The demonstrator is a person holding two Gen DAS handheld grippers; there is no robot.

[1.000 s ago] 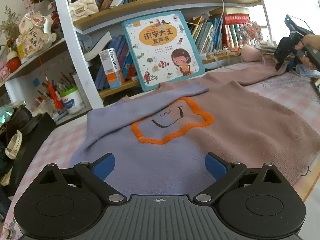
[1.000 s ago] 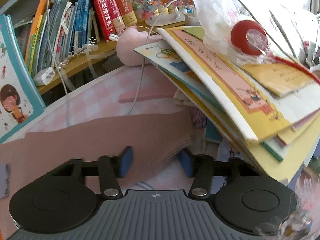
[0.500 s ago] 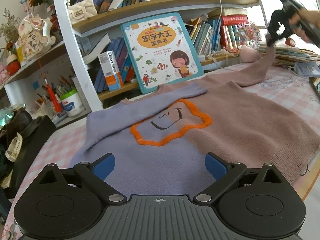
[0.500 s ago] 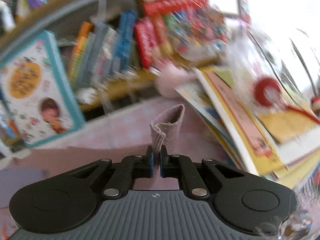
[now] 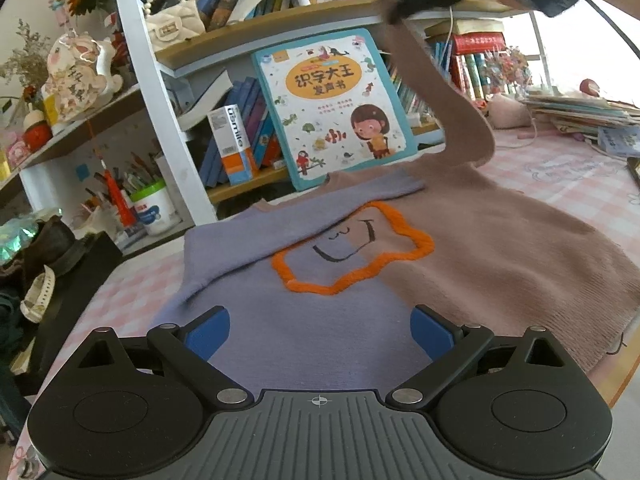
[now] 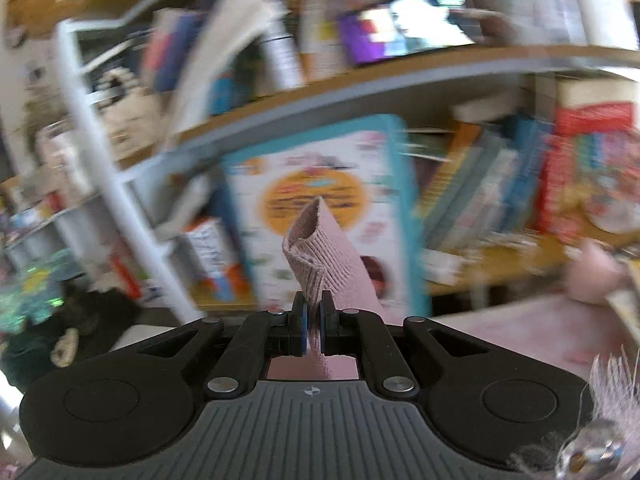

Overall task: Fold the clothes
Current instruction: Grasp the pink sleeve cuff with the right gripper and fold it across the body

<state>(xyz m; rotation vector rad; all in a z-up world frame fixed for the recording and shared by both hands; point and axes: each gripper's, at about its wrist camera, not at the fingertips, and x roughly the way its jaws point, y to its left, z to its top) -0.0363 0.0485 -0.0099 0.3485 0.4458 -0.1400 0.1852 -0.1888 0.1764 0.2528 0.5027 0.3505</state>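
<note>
A knit sweater [image 5: 360, 280], half lavender and half dusty pink with an orange star outline on the chest, lies flat on the pink checked table. Its lavender sleeve [image 5: 296, 220] is folded across the chest. My left gripper [image 5: 320, 330] is open and empty, low over the lavender hem. My right gripper [image 6: 313, 326] is shut on the ribbed cuff [image 6: 316, 248] of the pink sleeve. In the left wrist view it [image 5: 404, 12] holds that pink sleeve [image 5: 444, 104] high above the sweater, in front of the bookshelf.
A bookshelf [image 5: 280, 28] stands behind the table with a children's picture book [image 5: 336, 108] leaning on it. A stack of books [image 5: 580, 112] lies at the far right. A black box with a watch [image 5: 44, 292] sits at the left. A pen cup [image 5: 152, 208] stands at back left.
My right gripper closed on the pink sleeve cuff, lifted it off the table and carried it up and to the left over the sweater. The left gripper has stayed still.
</note>
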